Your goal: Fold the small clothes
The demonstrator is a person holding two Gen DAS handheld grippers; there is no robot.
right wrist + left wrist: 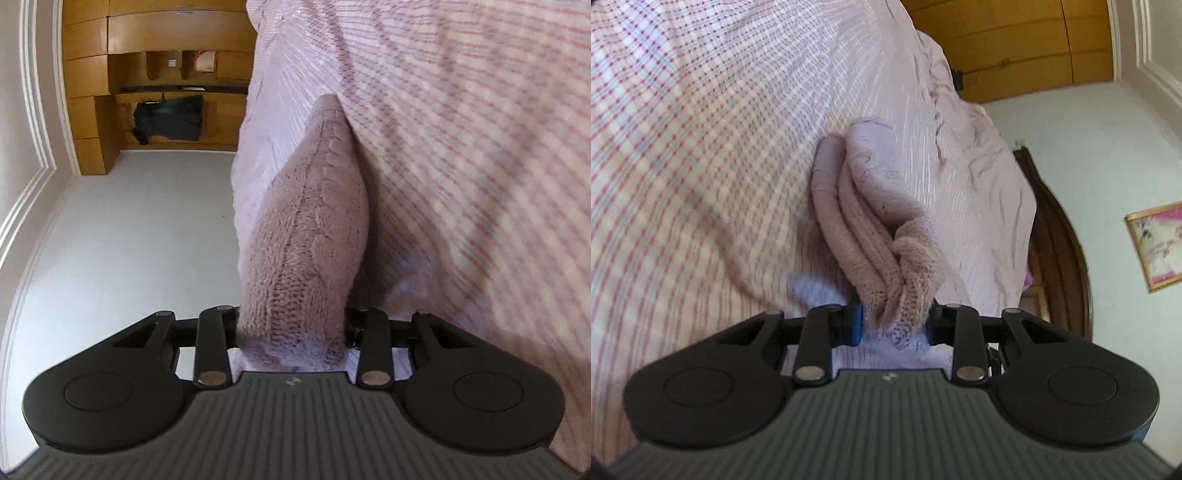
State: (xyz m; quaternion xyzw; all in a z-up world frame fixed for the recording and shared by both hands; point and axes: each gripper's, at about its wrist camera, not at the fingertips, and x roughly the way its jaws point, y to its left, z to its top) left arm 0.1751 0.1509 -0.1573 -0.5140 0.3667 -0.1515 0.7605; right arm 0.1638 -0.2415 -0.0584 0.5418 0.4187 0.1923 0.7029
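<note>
Knit garment [886, 236] in both grippers

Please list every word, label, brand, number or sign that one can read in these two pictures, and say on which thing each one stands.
No readable text in either view.
Left gripper, shut on the knitted garment: a small pale mark on its ribbed body, a logo shape and not letters.
Right gripper, shut on the same garment: the same mark, no letters.
Framed picture on the wall: pink and white, blurred, no words visible.
Items on the wooden shelves: too small to read.
</note>
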